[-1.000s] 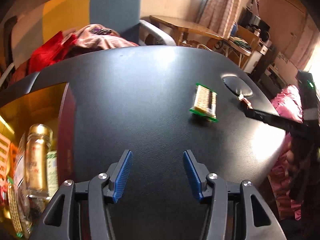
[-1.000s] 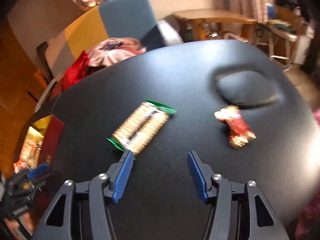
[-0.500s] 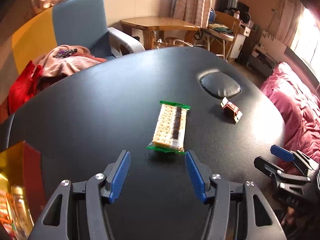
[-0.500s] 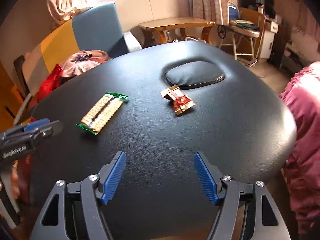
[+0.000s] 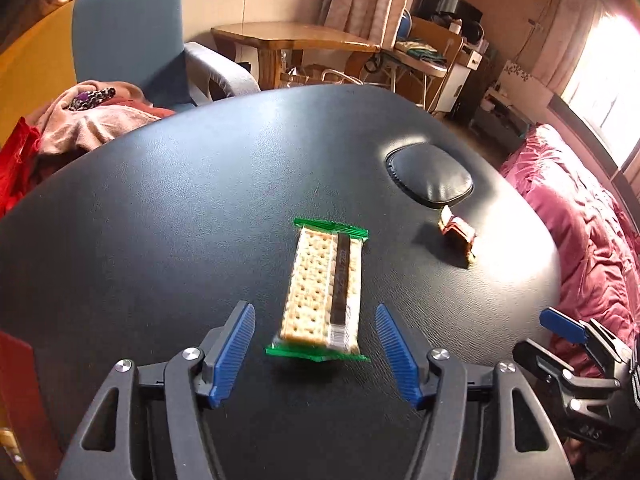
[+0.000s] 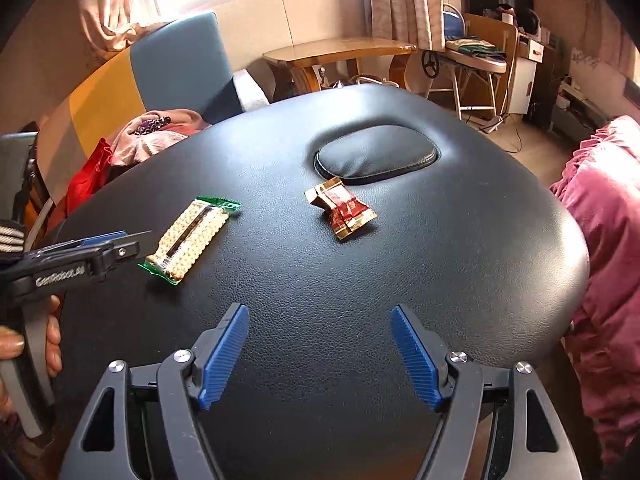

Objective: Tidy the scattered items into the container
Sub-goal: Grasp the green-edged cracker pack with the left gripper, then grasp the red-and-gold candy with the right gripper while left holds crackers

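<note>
The left claw (image 5: 316, 354) is spread and still widening, its blue pads either side of the near end of the cracker packet (image 5: 325, 292) without touching it; the packet lies flat on the black padded bench (image 5: 160, 220), its long axis running away from the claw; it looks light and thin, the crackers inside brittle, the clear film probably slick, so I would pinch it gently across the narrow width near the middle rather than by the green crimped ends; the right claw (image 6: 320, 354) is also parted and opening a little further, with only bare bench between its pads; farther off, well clear of both claws, the small red-and-gold wrapped sweet (image 6: 341, 208) sits just in front of the bench's inset cushion (image 6: 376, 154); it seems crumpled, soft and nearly weightless, best taken across its bunched body; of the container only a red edge (image 5: 16, 392) shows at the far left.
</note>
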`<action>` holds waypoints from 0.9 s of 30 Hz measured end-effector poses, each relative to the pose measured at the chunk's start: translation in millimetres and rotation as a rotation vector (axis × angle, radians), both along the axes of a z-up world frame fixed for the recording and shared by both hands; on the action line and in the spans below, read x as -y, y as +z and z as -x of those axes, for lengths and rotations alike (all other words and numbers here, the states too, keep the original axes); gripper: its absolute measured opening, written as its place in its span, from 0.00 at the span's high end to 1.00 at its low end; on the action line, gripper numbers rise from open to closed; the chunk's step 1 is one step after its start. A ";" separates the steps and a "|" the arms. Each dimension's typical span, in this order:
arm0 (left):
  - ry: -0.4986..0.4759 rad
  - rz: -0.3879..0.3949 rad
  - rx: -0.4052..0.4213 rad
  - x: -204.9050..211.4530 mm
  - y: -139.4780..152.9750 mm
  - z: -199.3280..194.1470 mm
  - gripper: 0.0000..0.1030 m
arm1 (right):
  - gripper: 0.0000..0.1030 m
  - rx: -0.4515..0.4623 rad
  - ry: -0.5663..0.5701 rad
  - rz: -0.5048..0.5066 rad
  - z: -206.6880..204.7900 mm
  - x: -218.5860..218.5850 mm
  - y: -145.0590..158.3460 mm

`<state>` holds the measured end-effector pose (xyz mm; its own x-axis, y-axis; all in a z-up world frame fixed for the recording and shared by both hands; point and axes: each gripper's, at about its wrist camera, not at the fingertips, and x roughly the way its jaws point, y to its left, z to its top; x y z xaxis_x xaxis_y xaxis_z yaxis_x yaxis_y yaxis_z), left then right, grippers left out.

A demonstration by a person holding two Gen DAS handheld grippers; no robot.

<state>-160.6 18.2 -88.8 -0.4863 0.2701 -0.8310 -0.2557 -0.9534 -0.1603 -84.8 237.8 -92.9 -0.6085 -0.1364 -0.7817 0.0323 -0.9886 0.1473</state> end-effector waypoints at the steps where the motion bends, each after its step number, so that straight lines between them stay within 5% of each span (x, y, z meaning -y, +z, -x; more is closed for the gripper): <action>1: -0.016 0.009 0.001 -4.2 -1.3 3.2 0.37 | 0.28 0.001 -0.002 -0.002 0.9 0.0 -1.5; 7: -0.116 0.095 0.025 -31.8 -16.0 23.5 0.37 | 0.28 -0.009 -0.011 -0.022 5.0 -2.7 -4.2; 12: -0.098 0.129 0.056 -35.7 -32.0 35.6 0.43 | 0.28 -0.036 -0.017 -0.049 12.2 -8.0 -1.5; 14: -0.075 0.118 0.051 -30.3 -33.8 34.3 0.52 | 0.28 -0.060 0.006 -0.075 19.3 -5.7 0.5; 20: -0.023 0.088 0.042 -12.1 -33.1 18.4 0.52 | 0.28 -0.092 0.071 -0.113 62.5 -1.6 -2.1; 27: 0.055 0.040 0.058 16.4 -30.5 -2.6 0.53 | 0.33 -0.007 0.120 -0.118 124.3 -1.4 -19.1</action>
